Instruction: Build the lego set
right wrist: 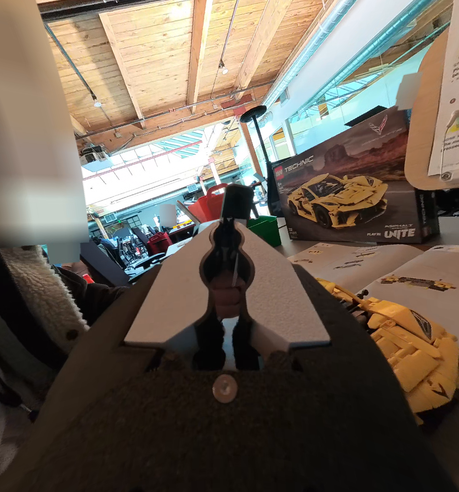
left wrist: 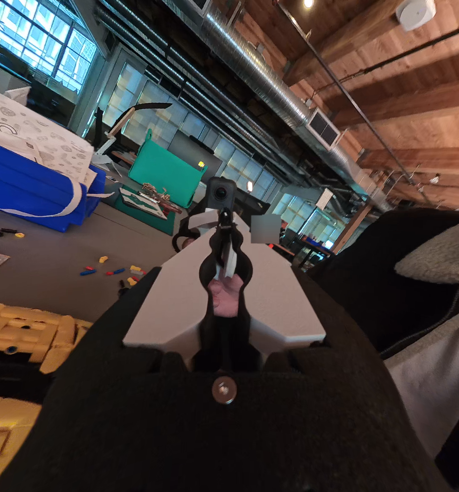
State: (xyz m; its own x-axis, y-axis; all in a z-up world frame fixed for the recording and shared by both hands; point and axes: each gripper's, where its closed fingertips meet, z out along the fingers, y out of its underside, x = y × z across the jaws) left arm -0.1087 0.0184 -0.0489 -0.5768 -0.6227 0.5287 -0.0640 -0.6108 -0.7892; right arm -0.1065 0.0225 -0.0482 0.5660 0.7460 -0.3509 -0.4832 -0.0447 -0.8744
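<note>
A: Both tools point at each other, up off the table. I judge the step in hand is picking the next part and carrying it to the yellow car model (right wrist: 398,343). To do it well, bring one tool down level with the grey table (left wrist: 50,269), take a single loose piece (left wrist: 88,272) squarely across its long sides, and check it against the open instruction booklet (right wrist: 382,269) before pressing it home.

B: And the jaws?

A: The left gripper (left wrist: 226,216) has its white fingers (left wrist: 175,295) drawn together at the tips, with only the wavy slot between them (through it the other tool's camera (left wrist: 220,192) shows, farther off). Nothing is held. The right gripper (right wrist: 227,222) is the same: tips meeting, nothing in them.

B: Where does the model sit?

A: On the table, low at the right of the right wrist view, touching the booklet's near edge. The set's box (right wrist: 356,191) stands behind.
</note>
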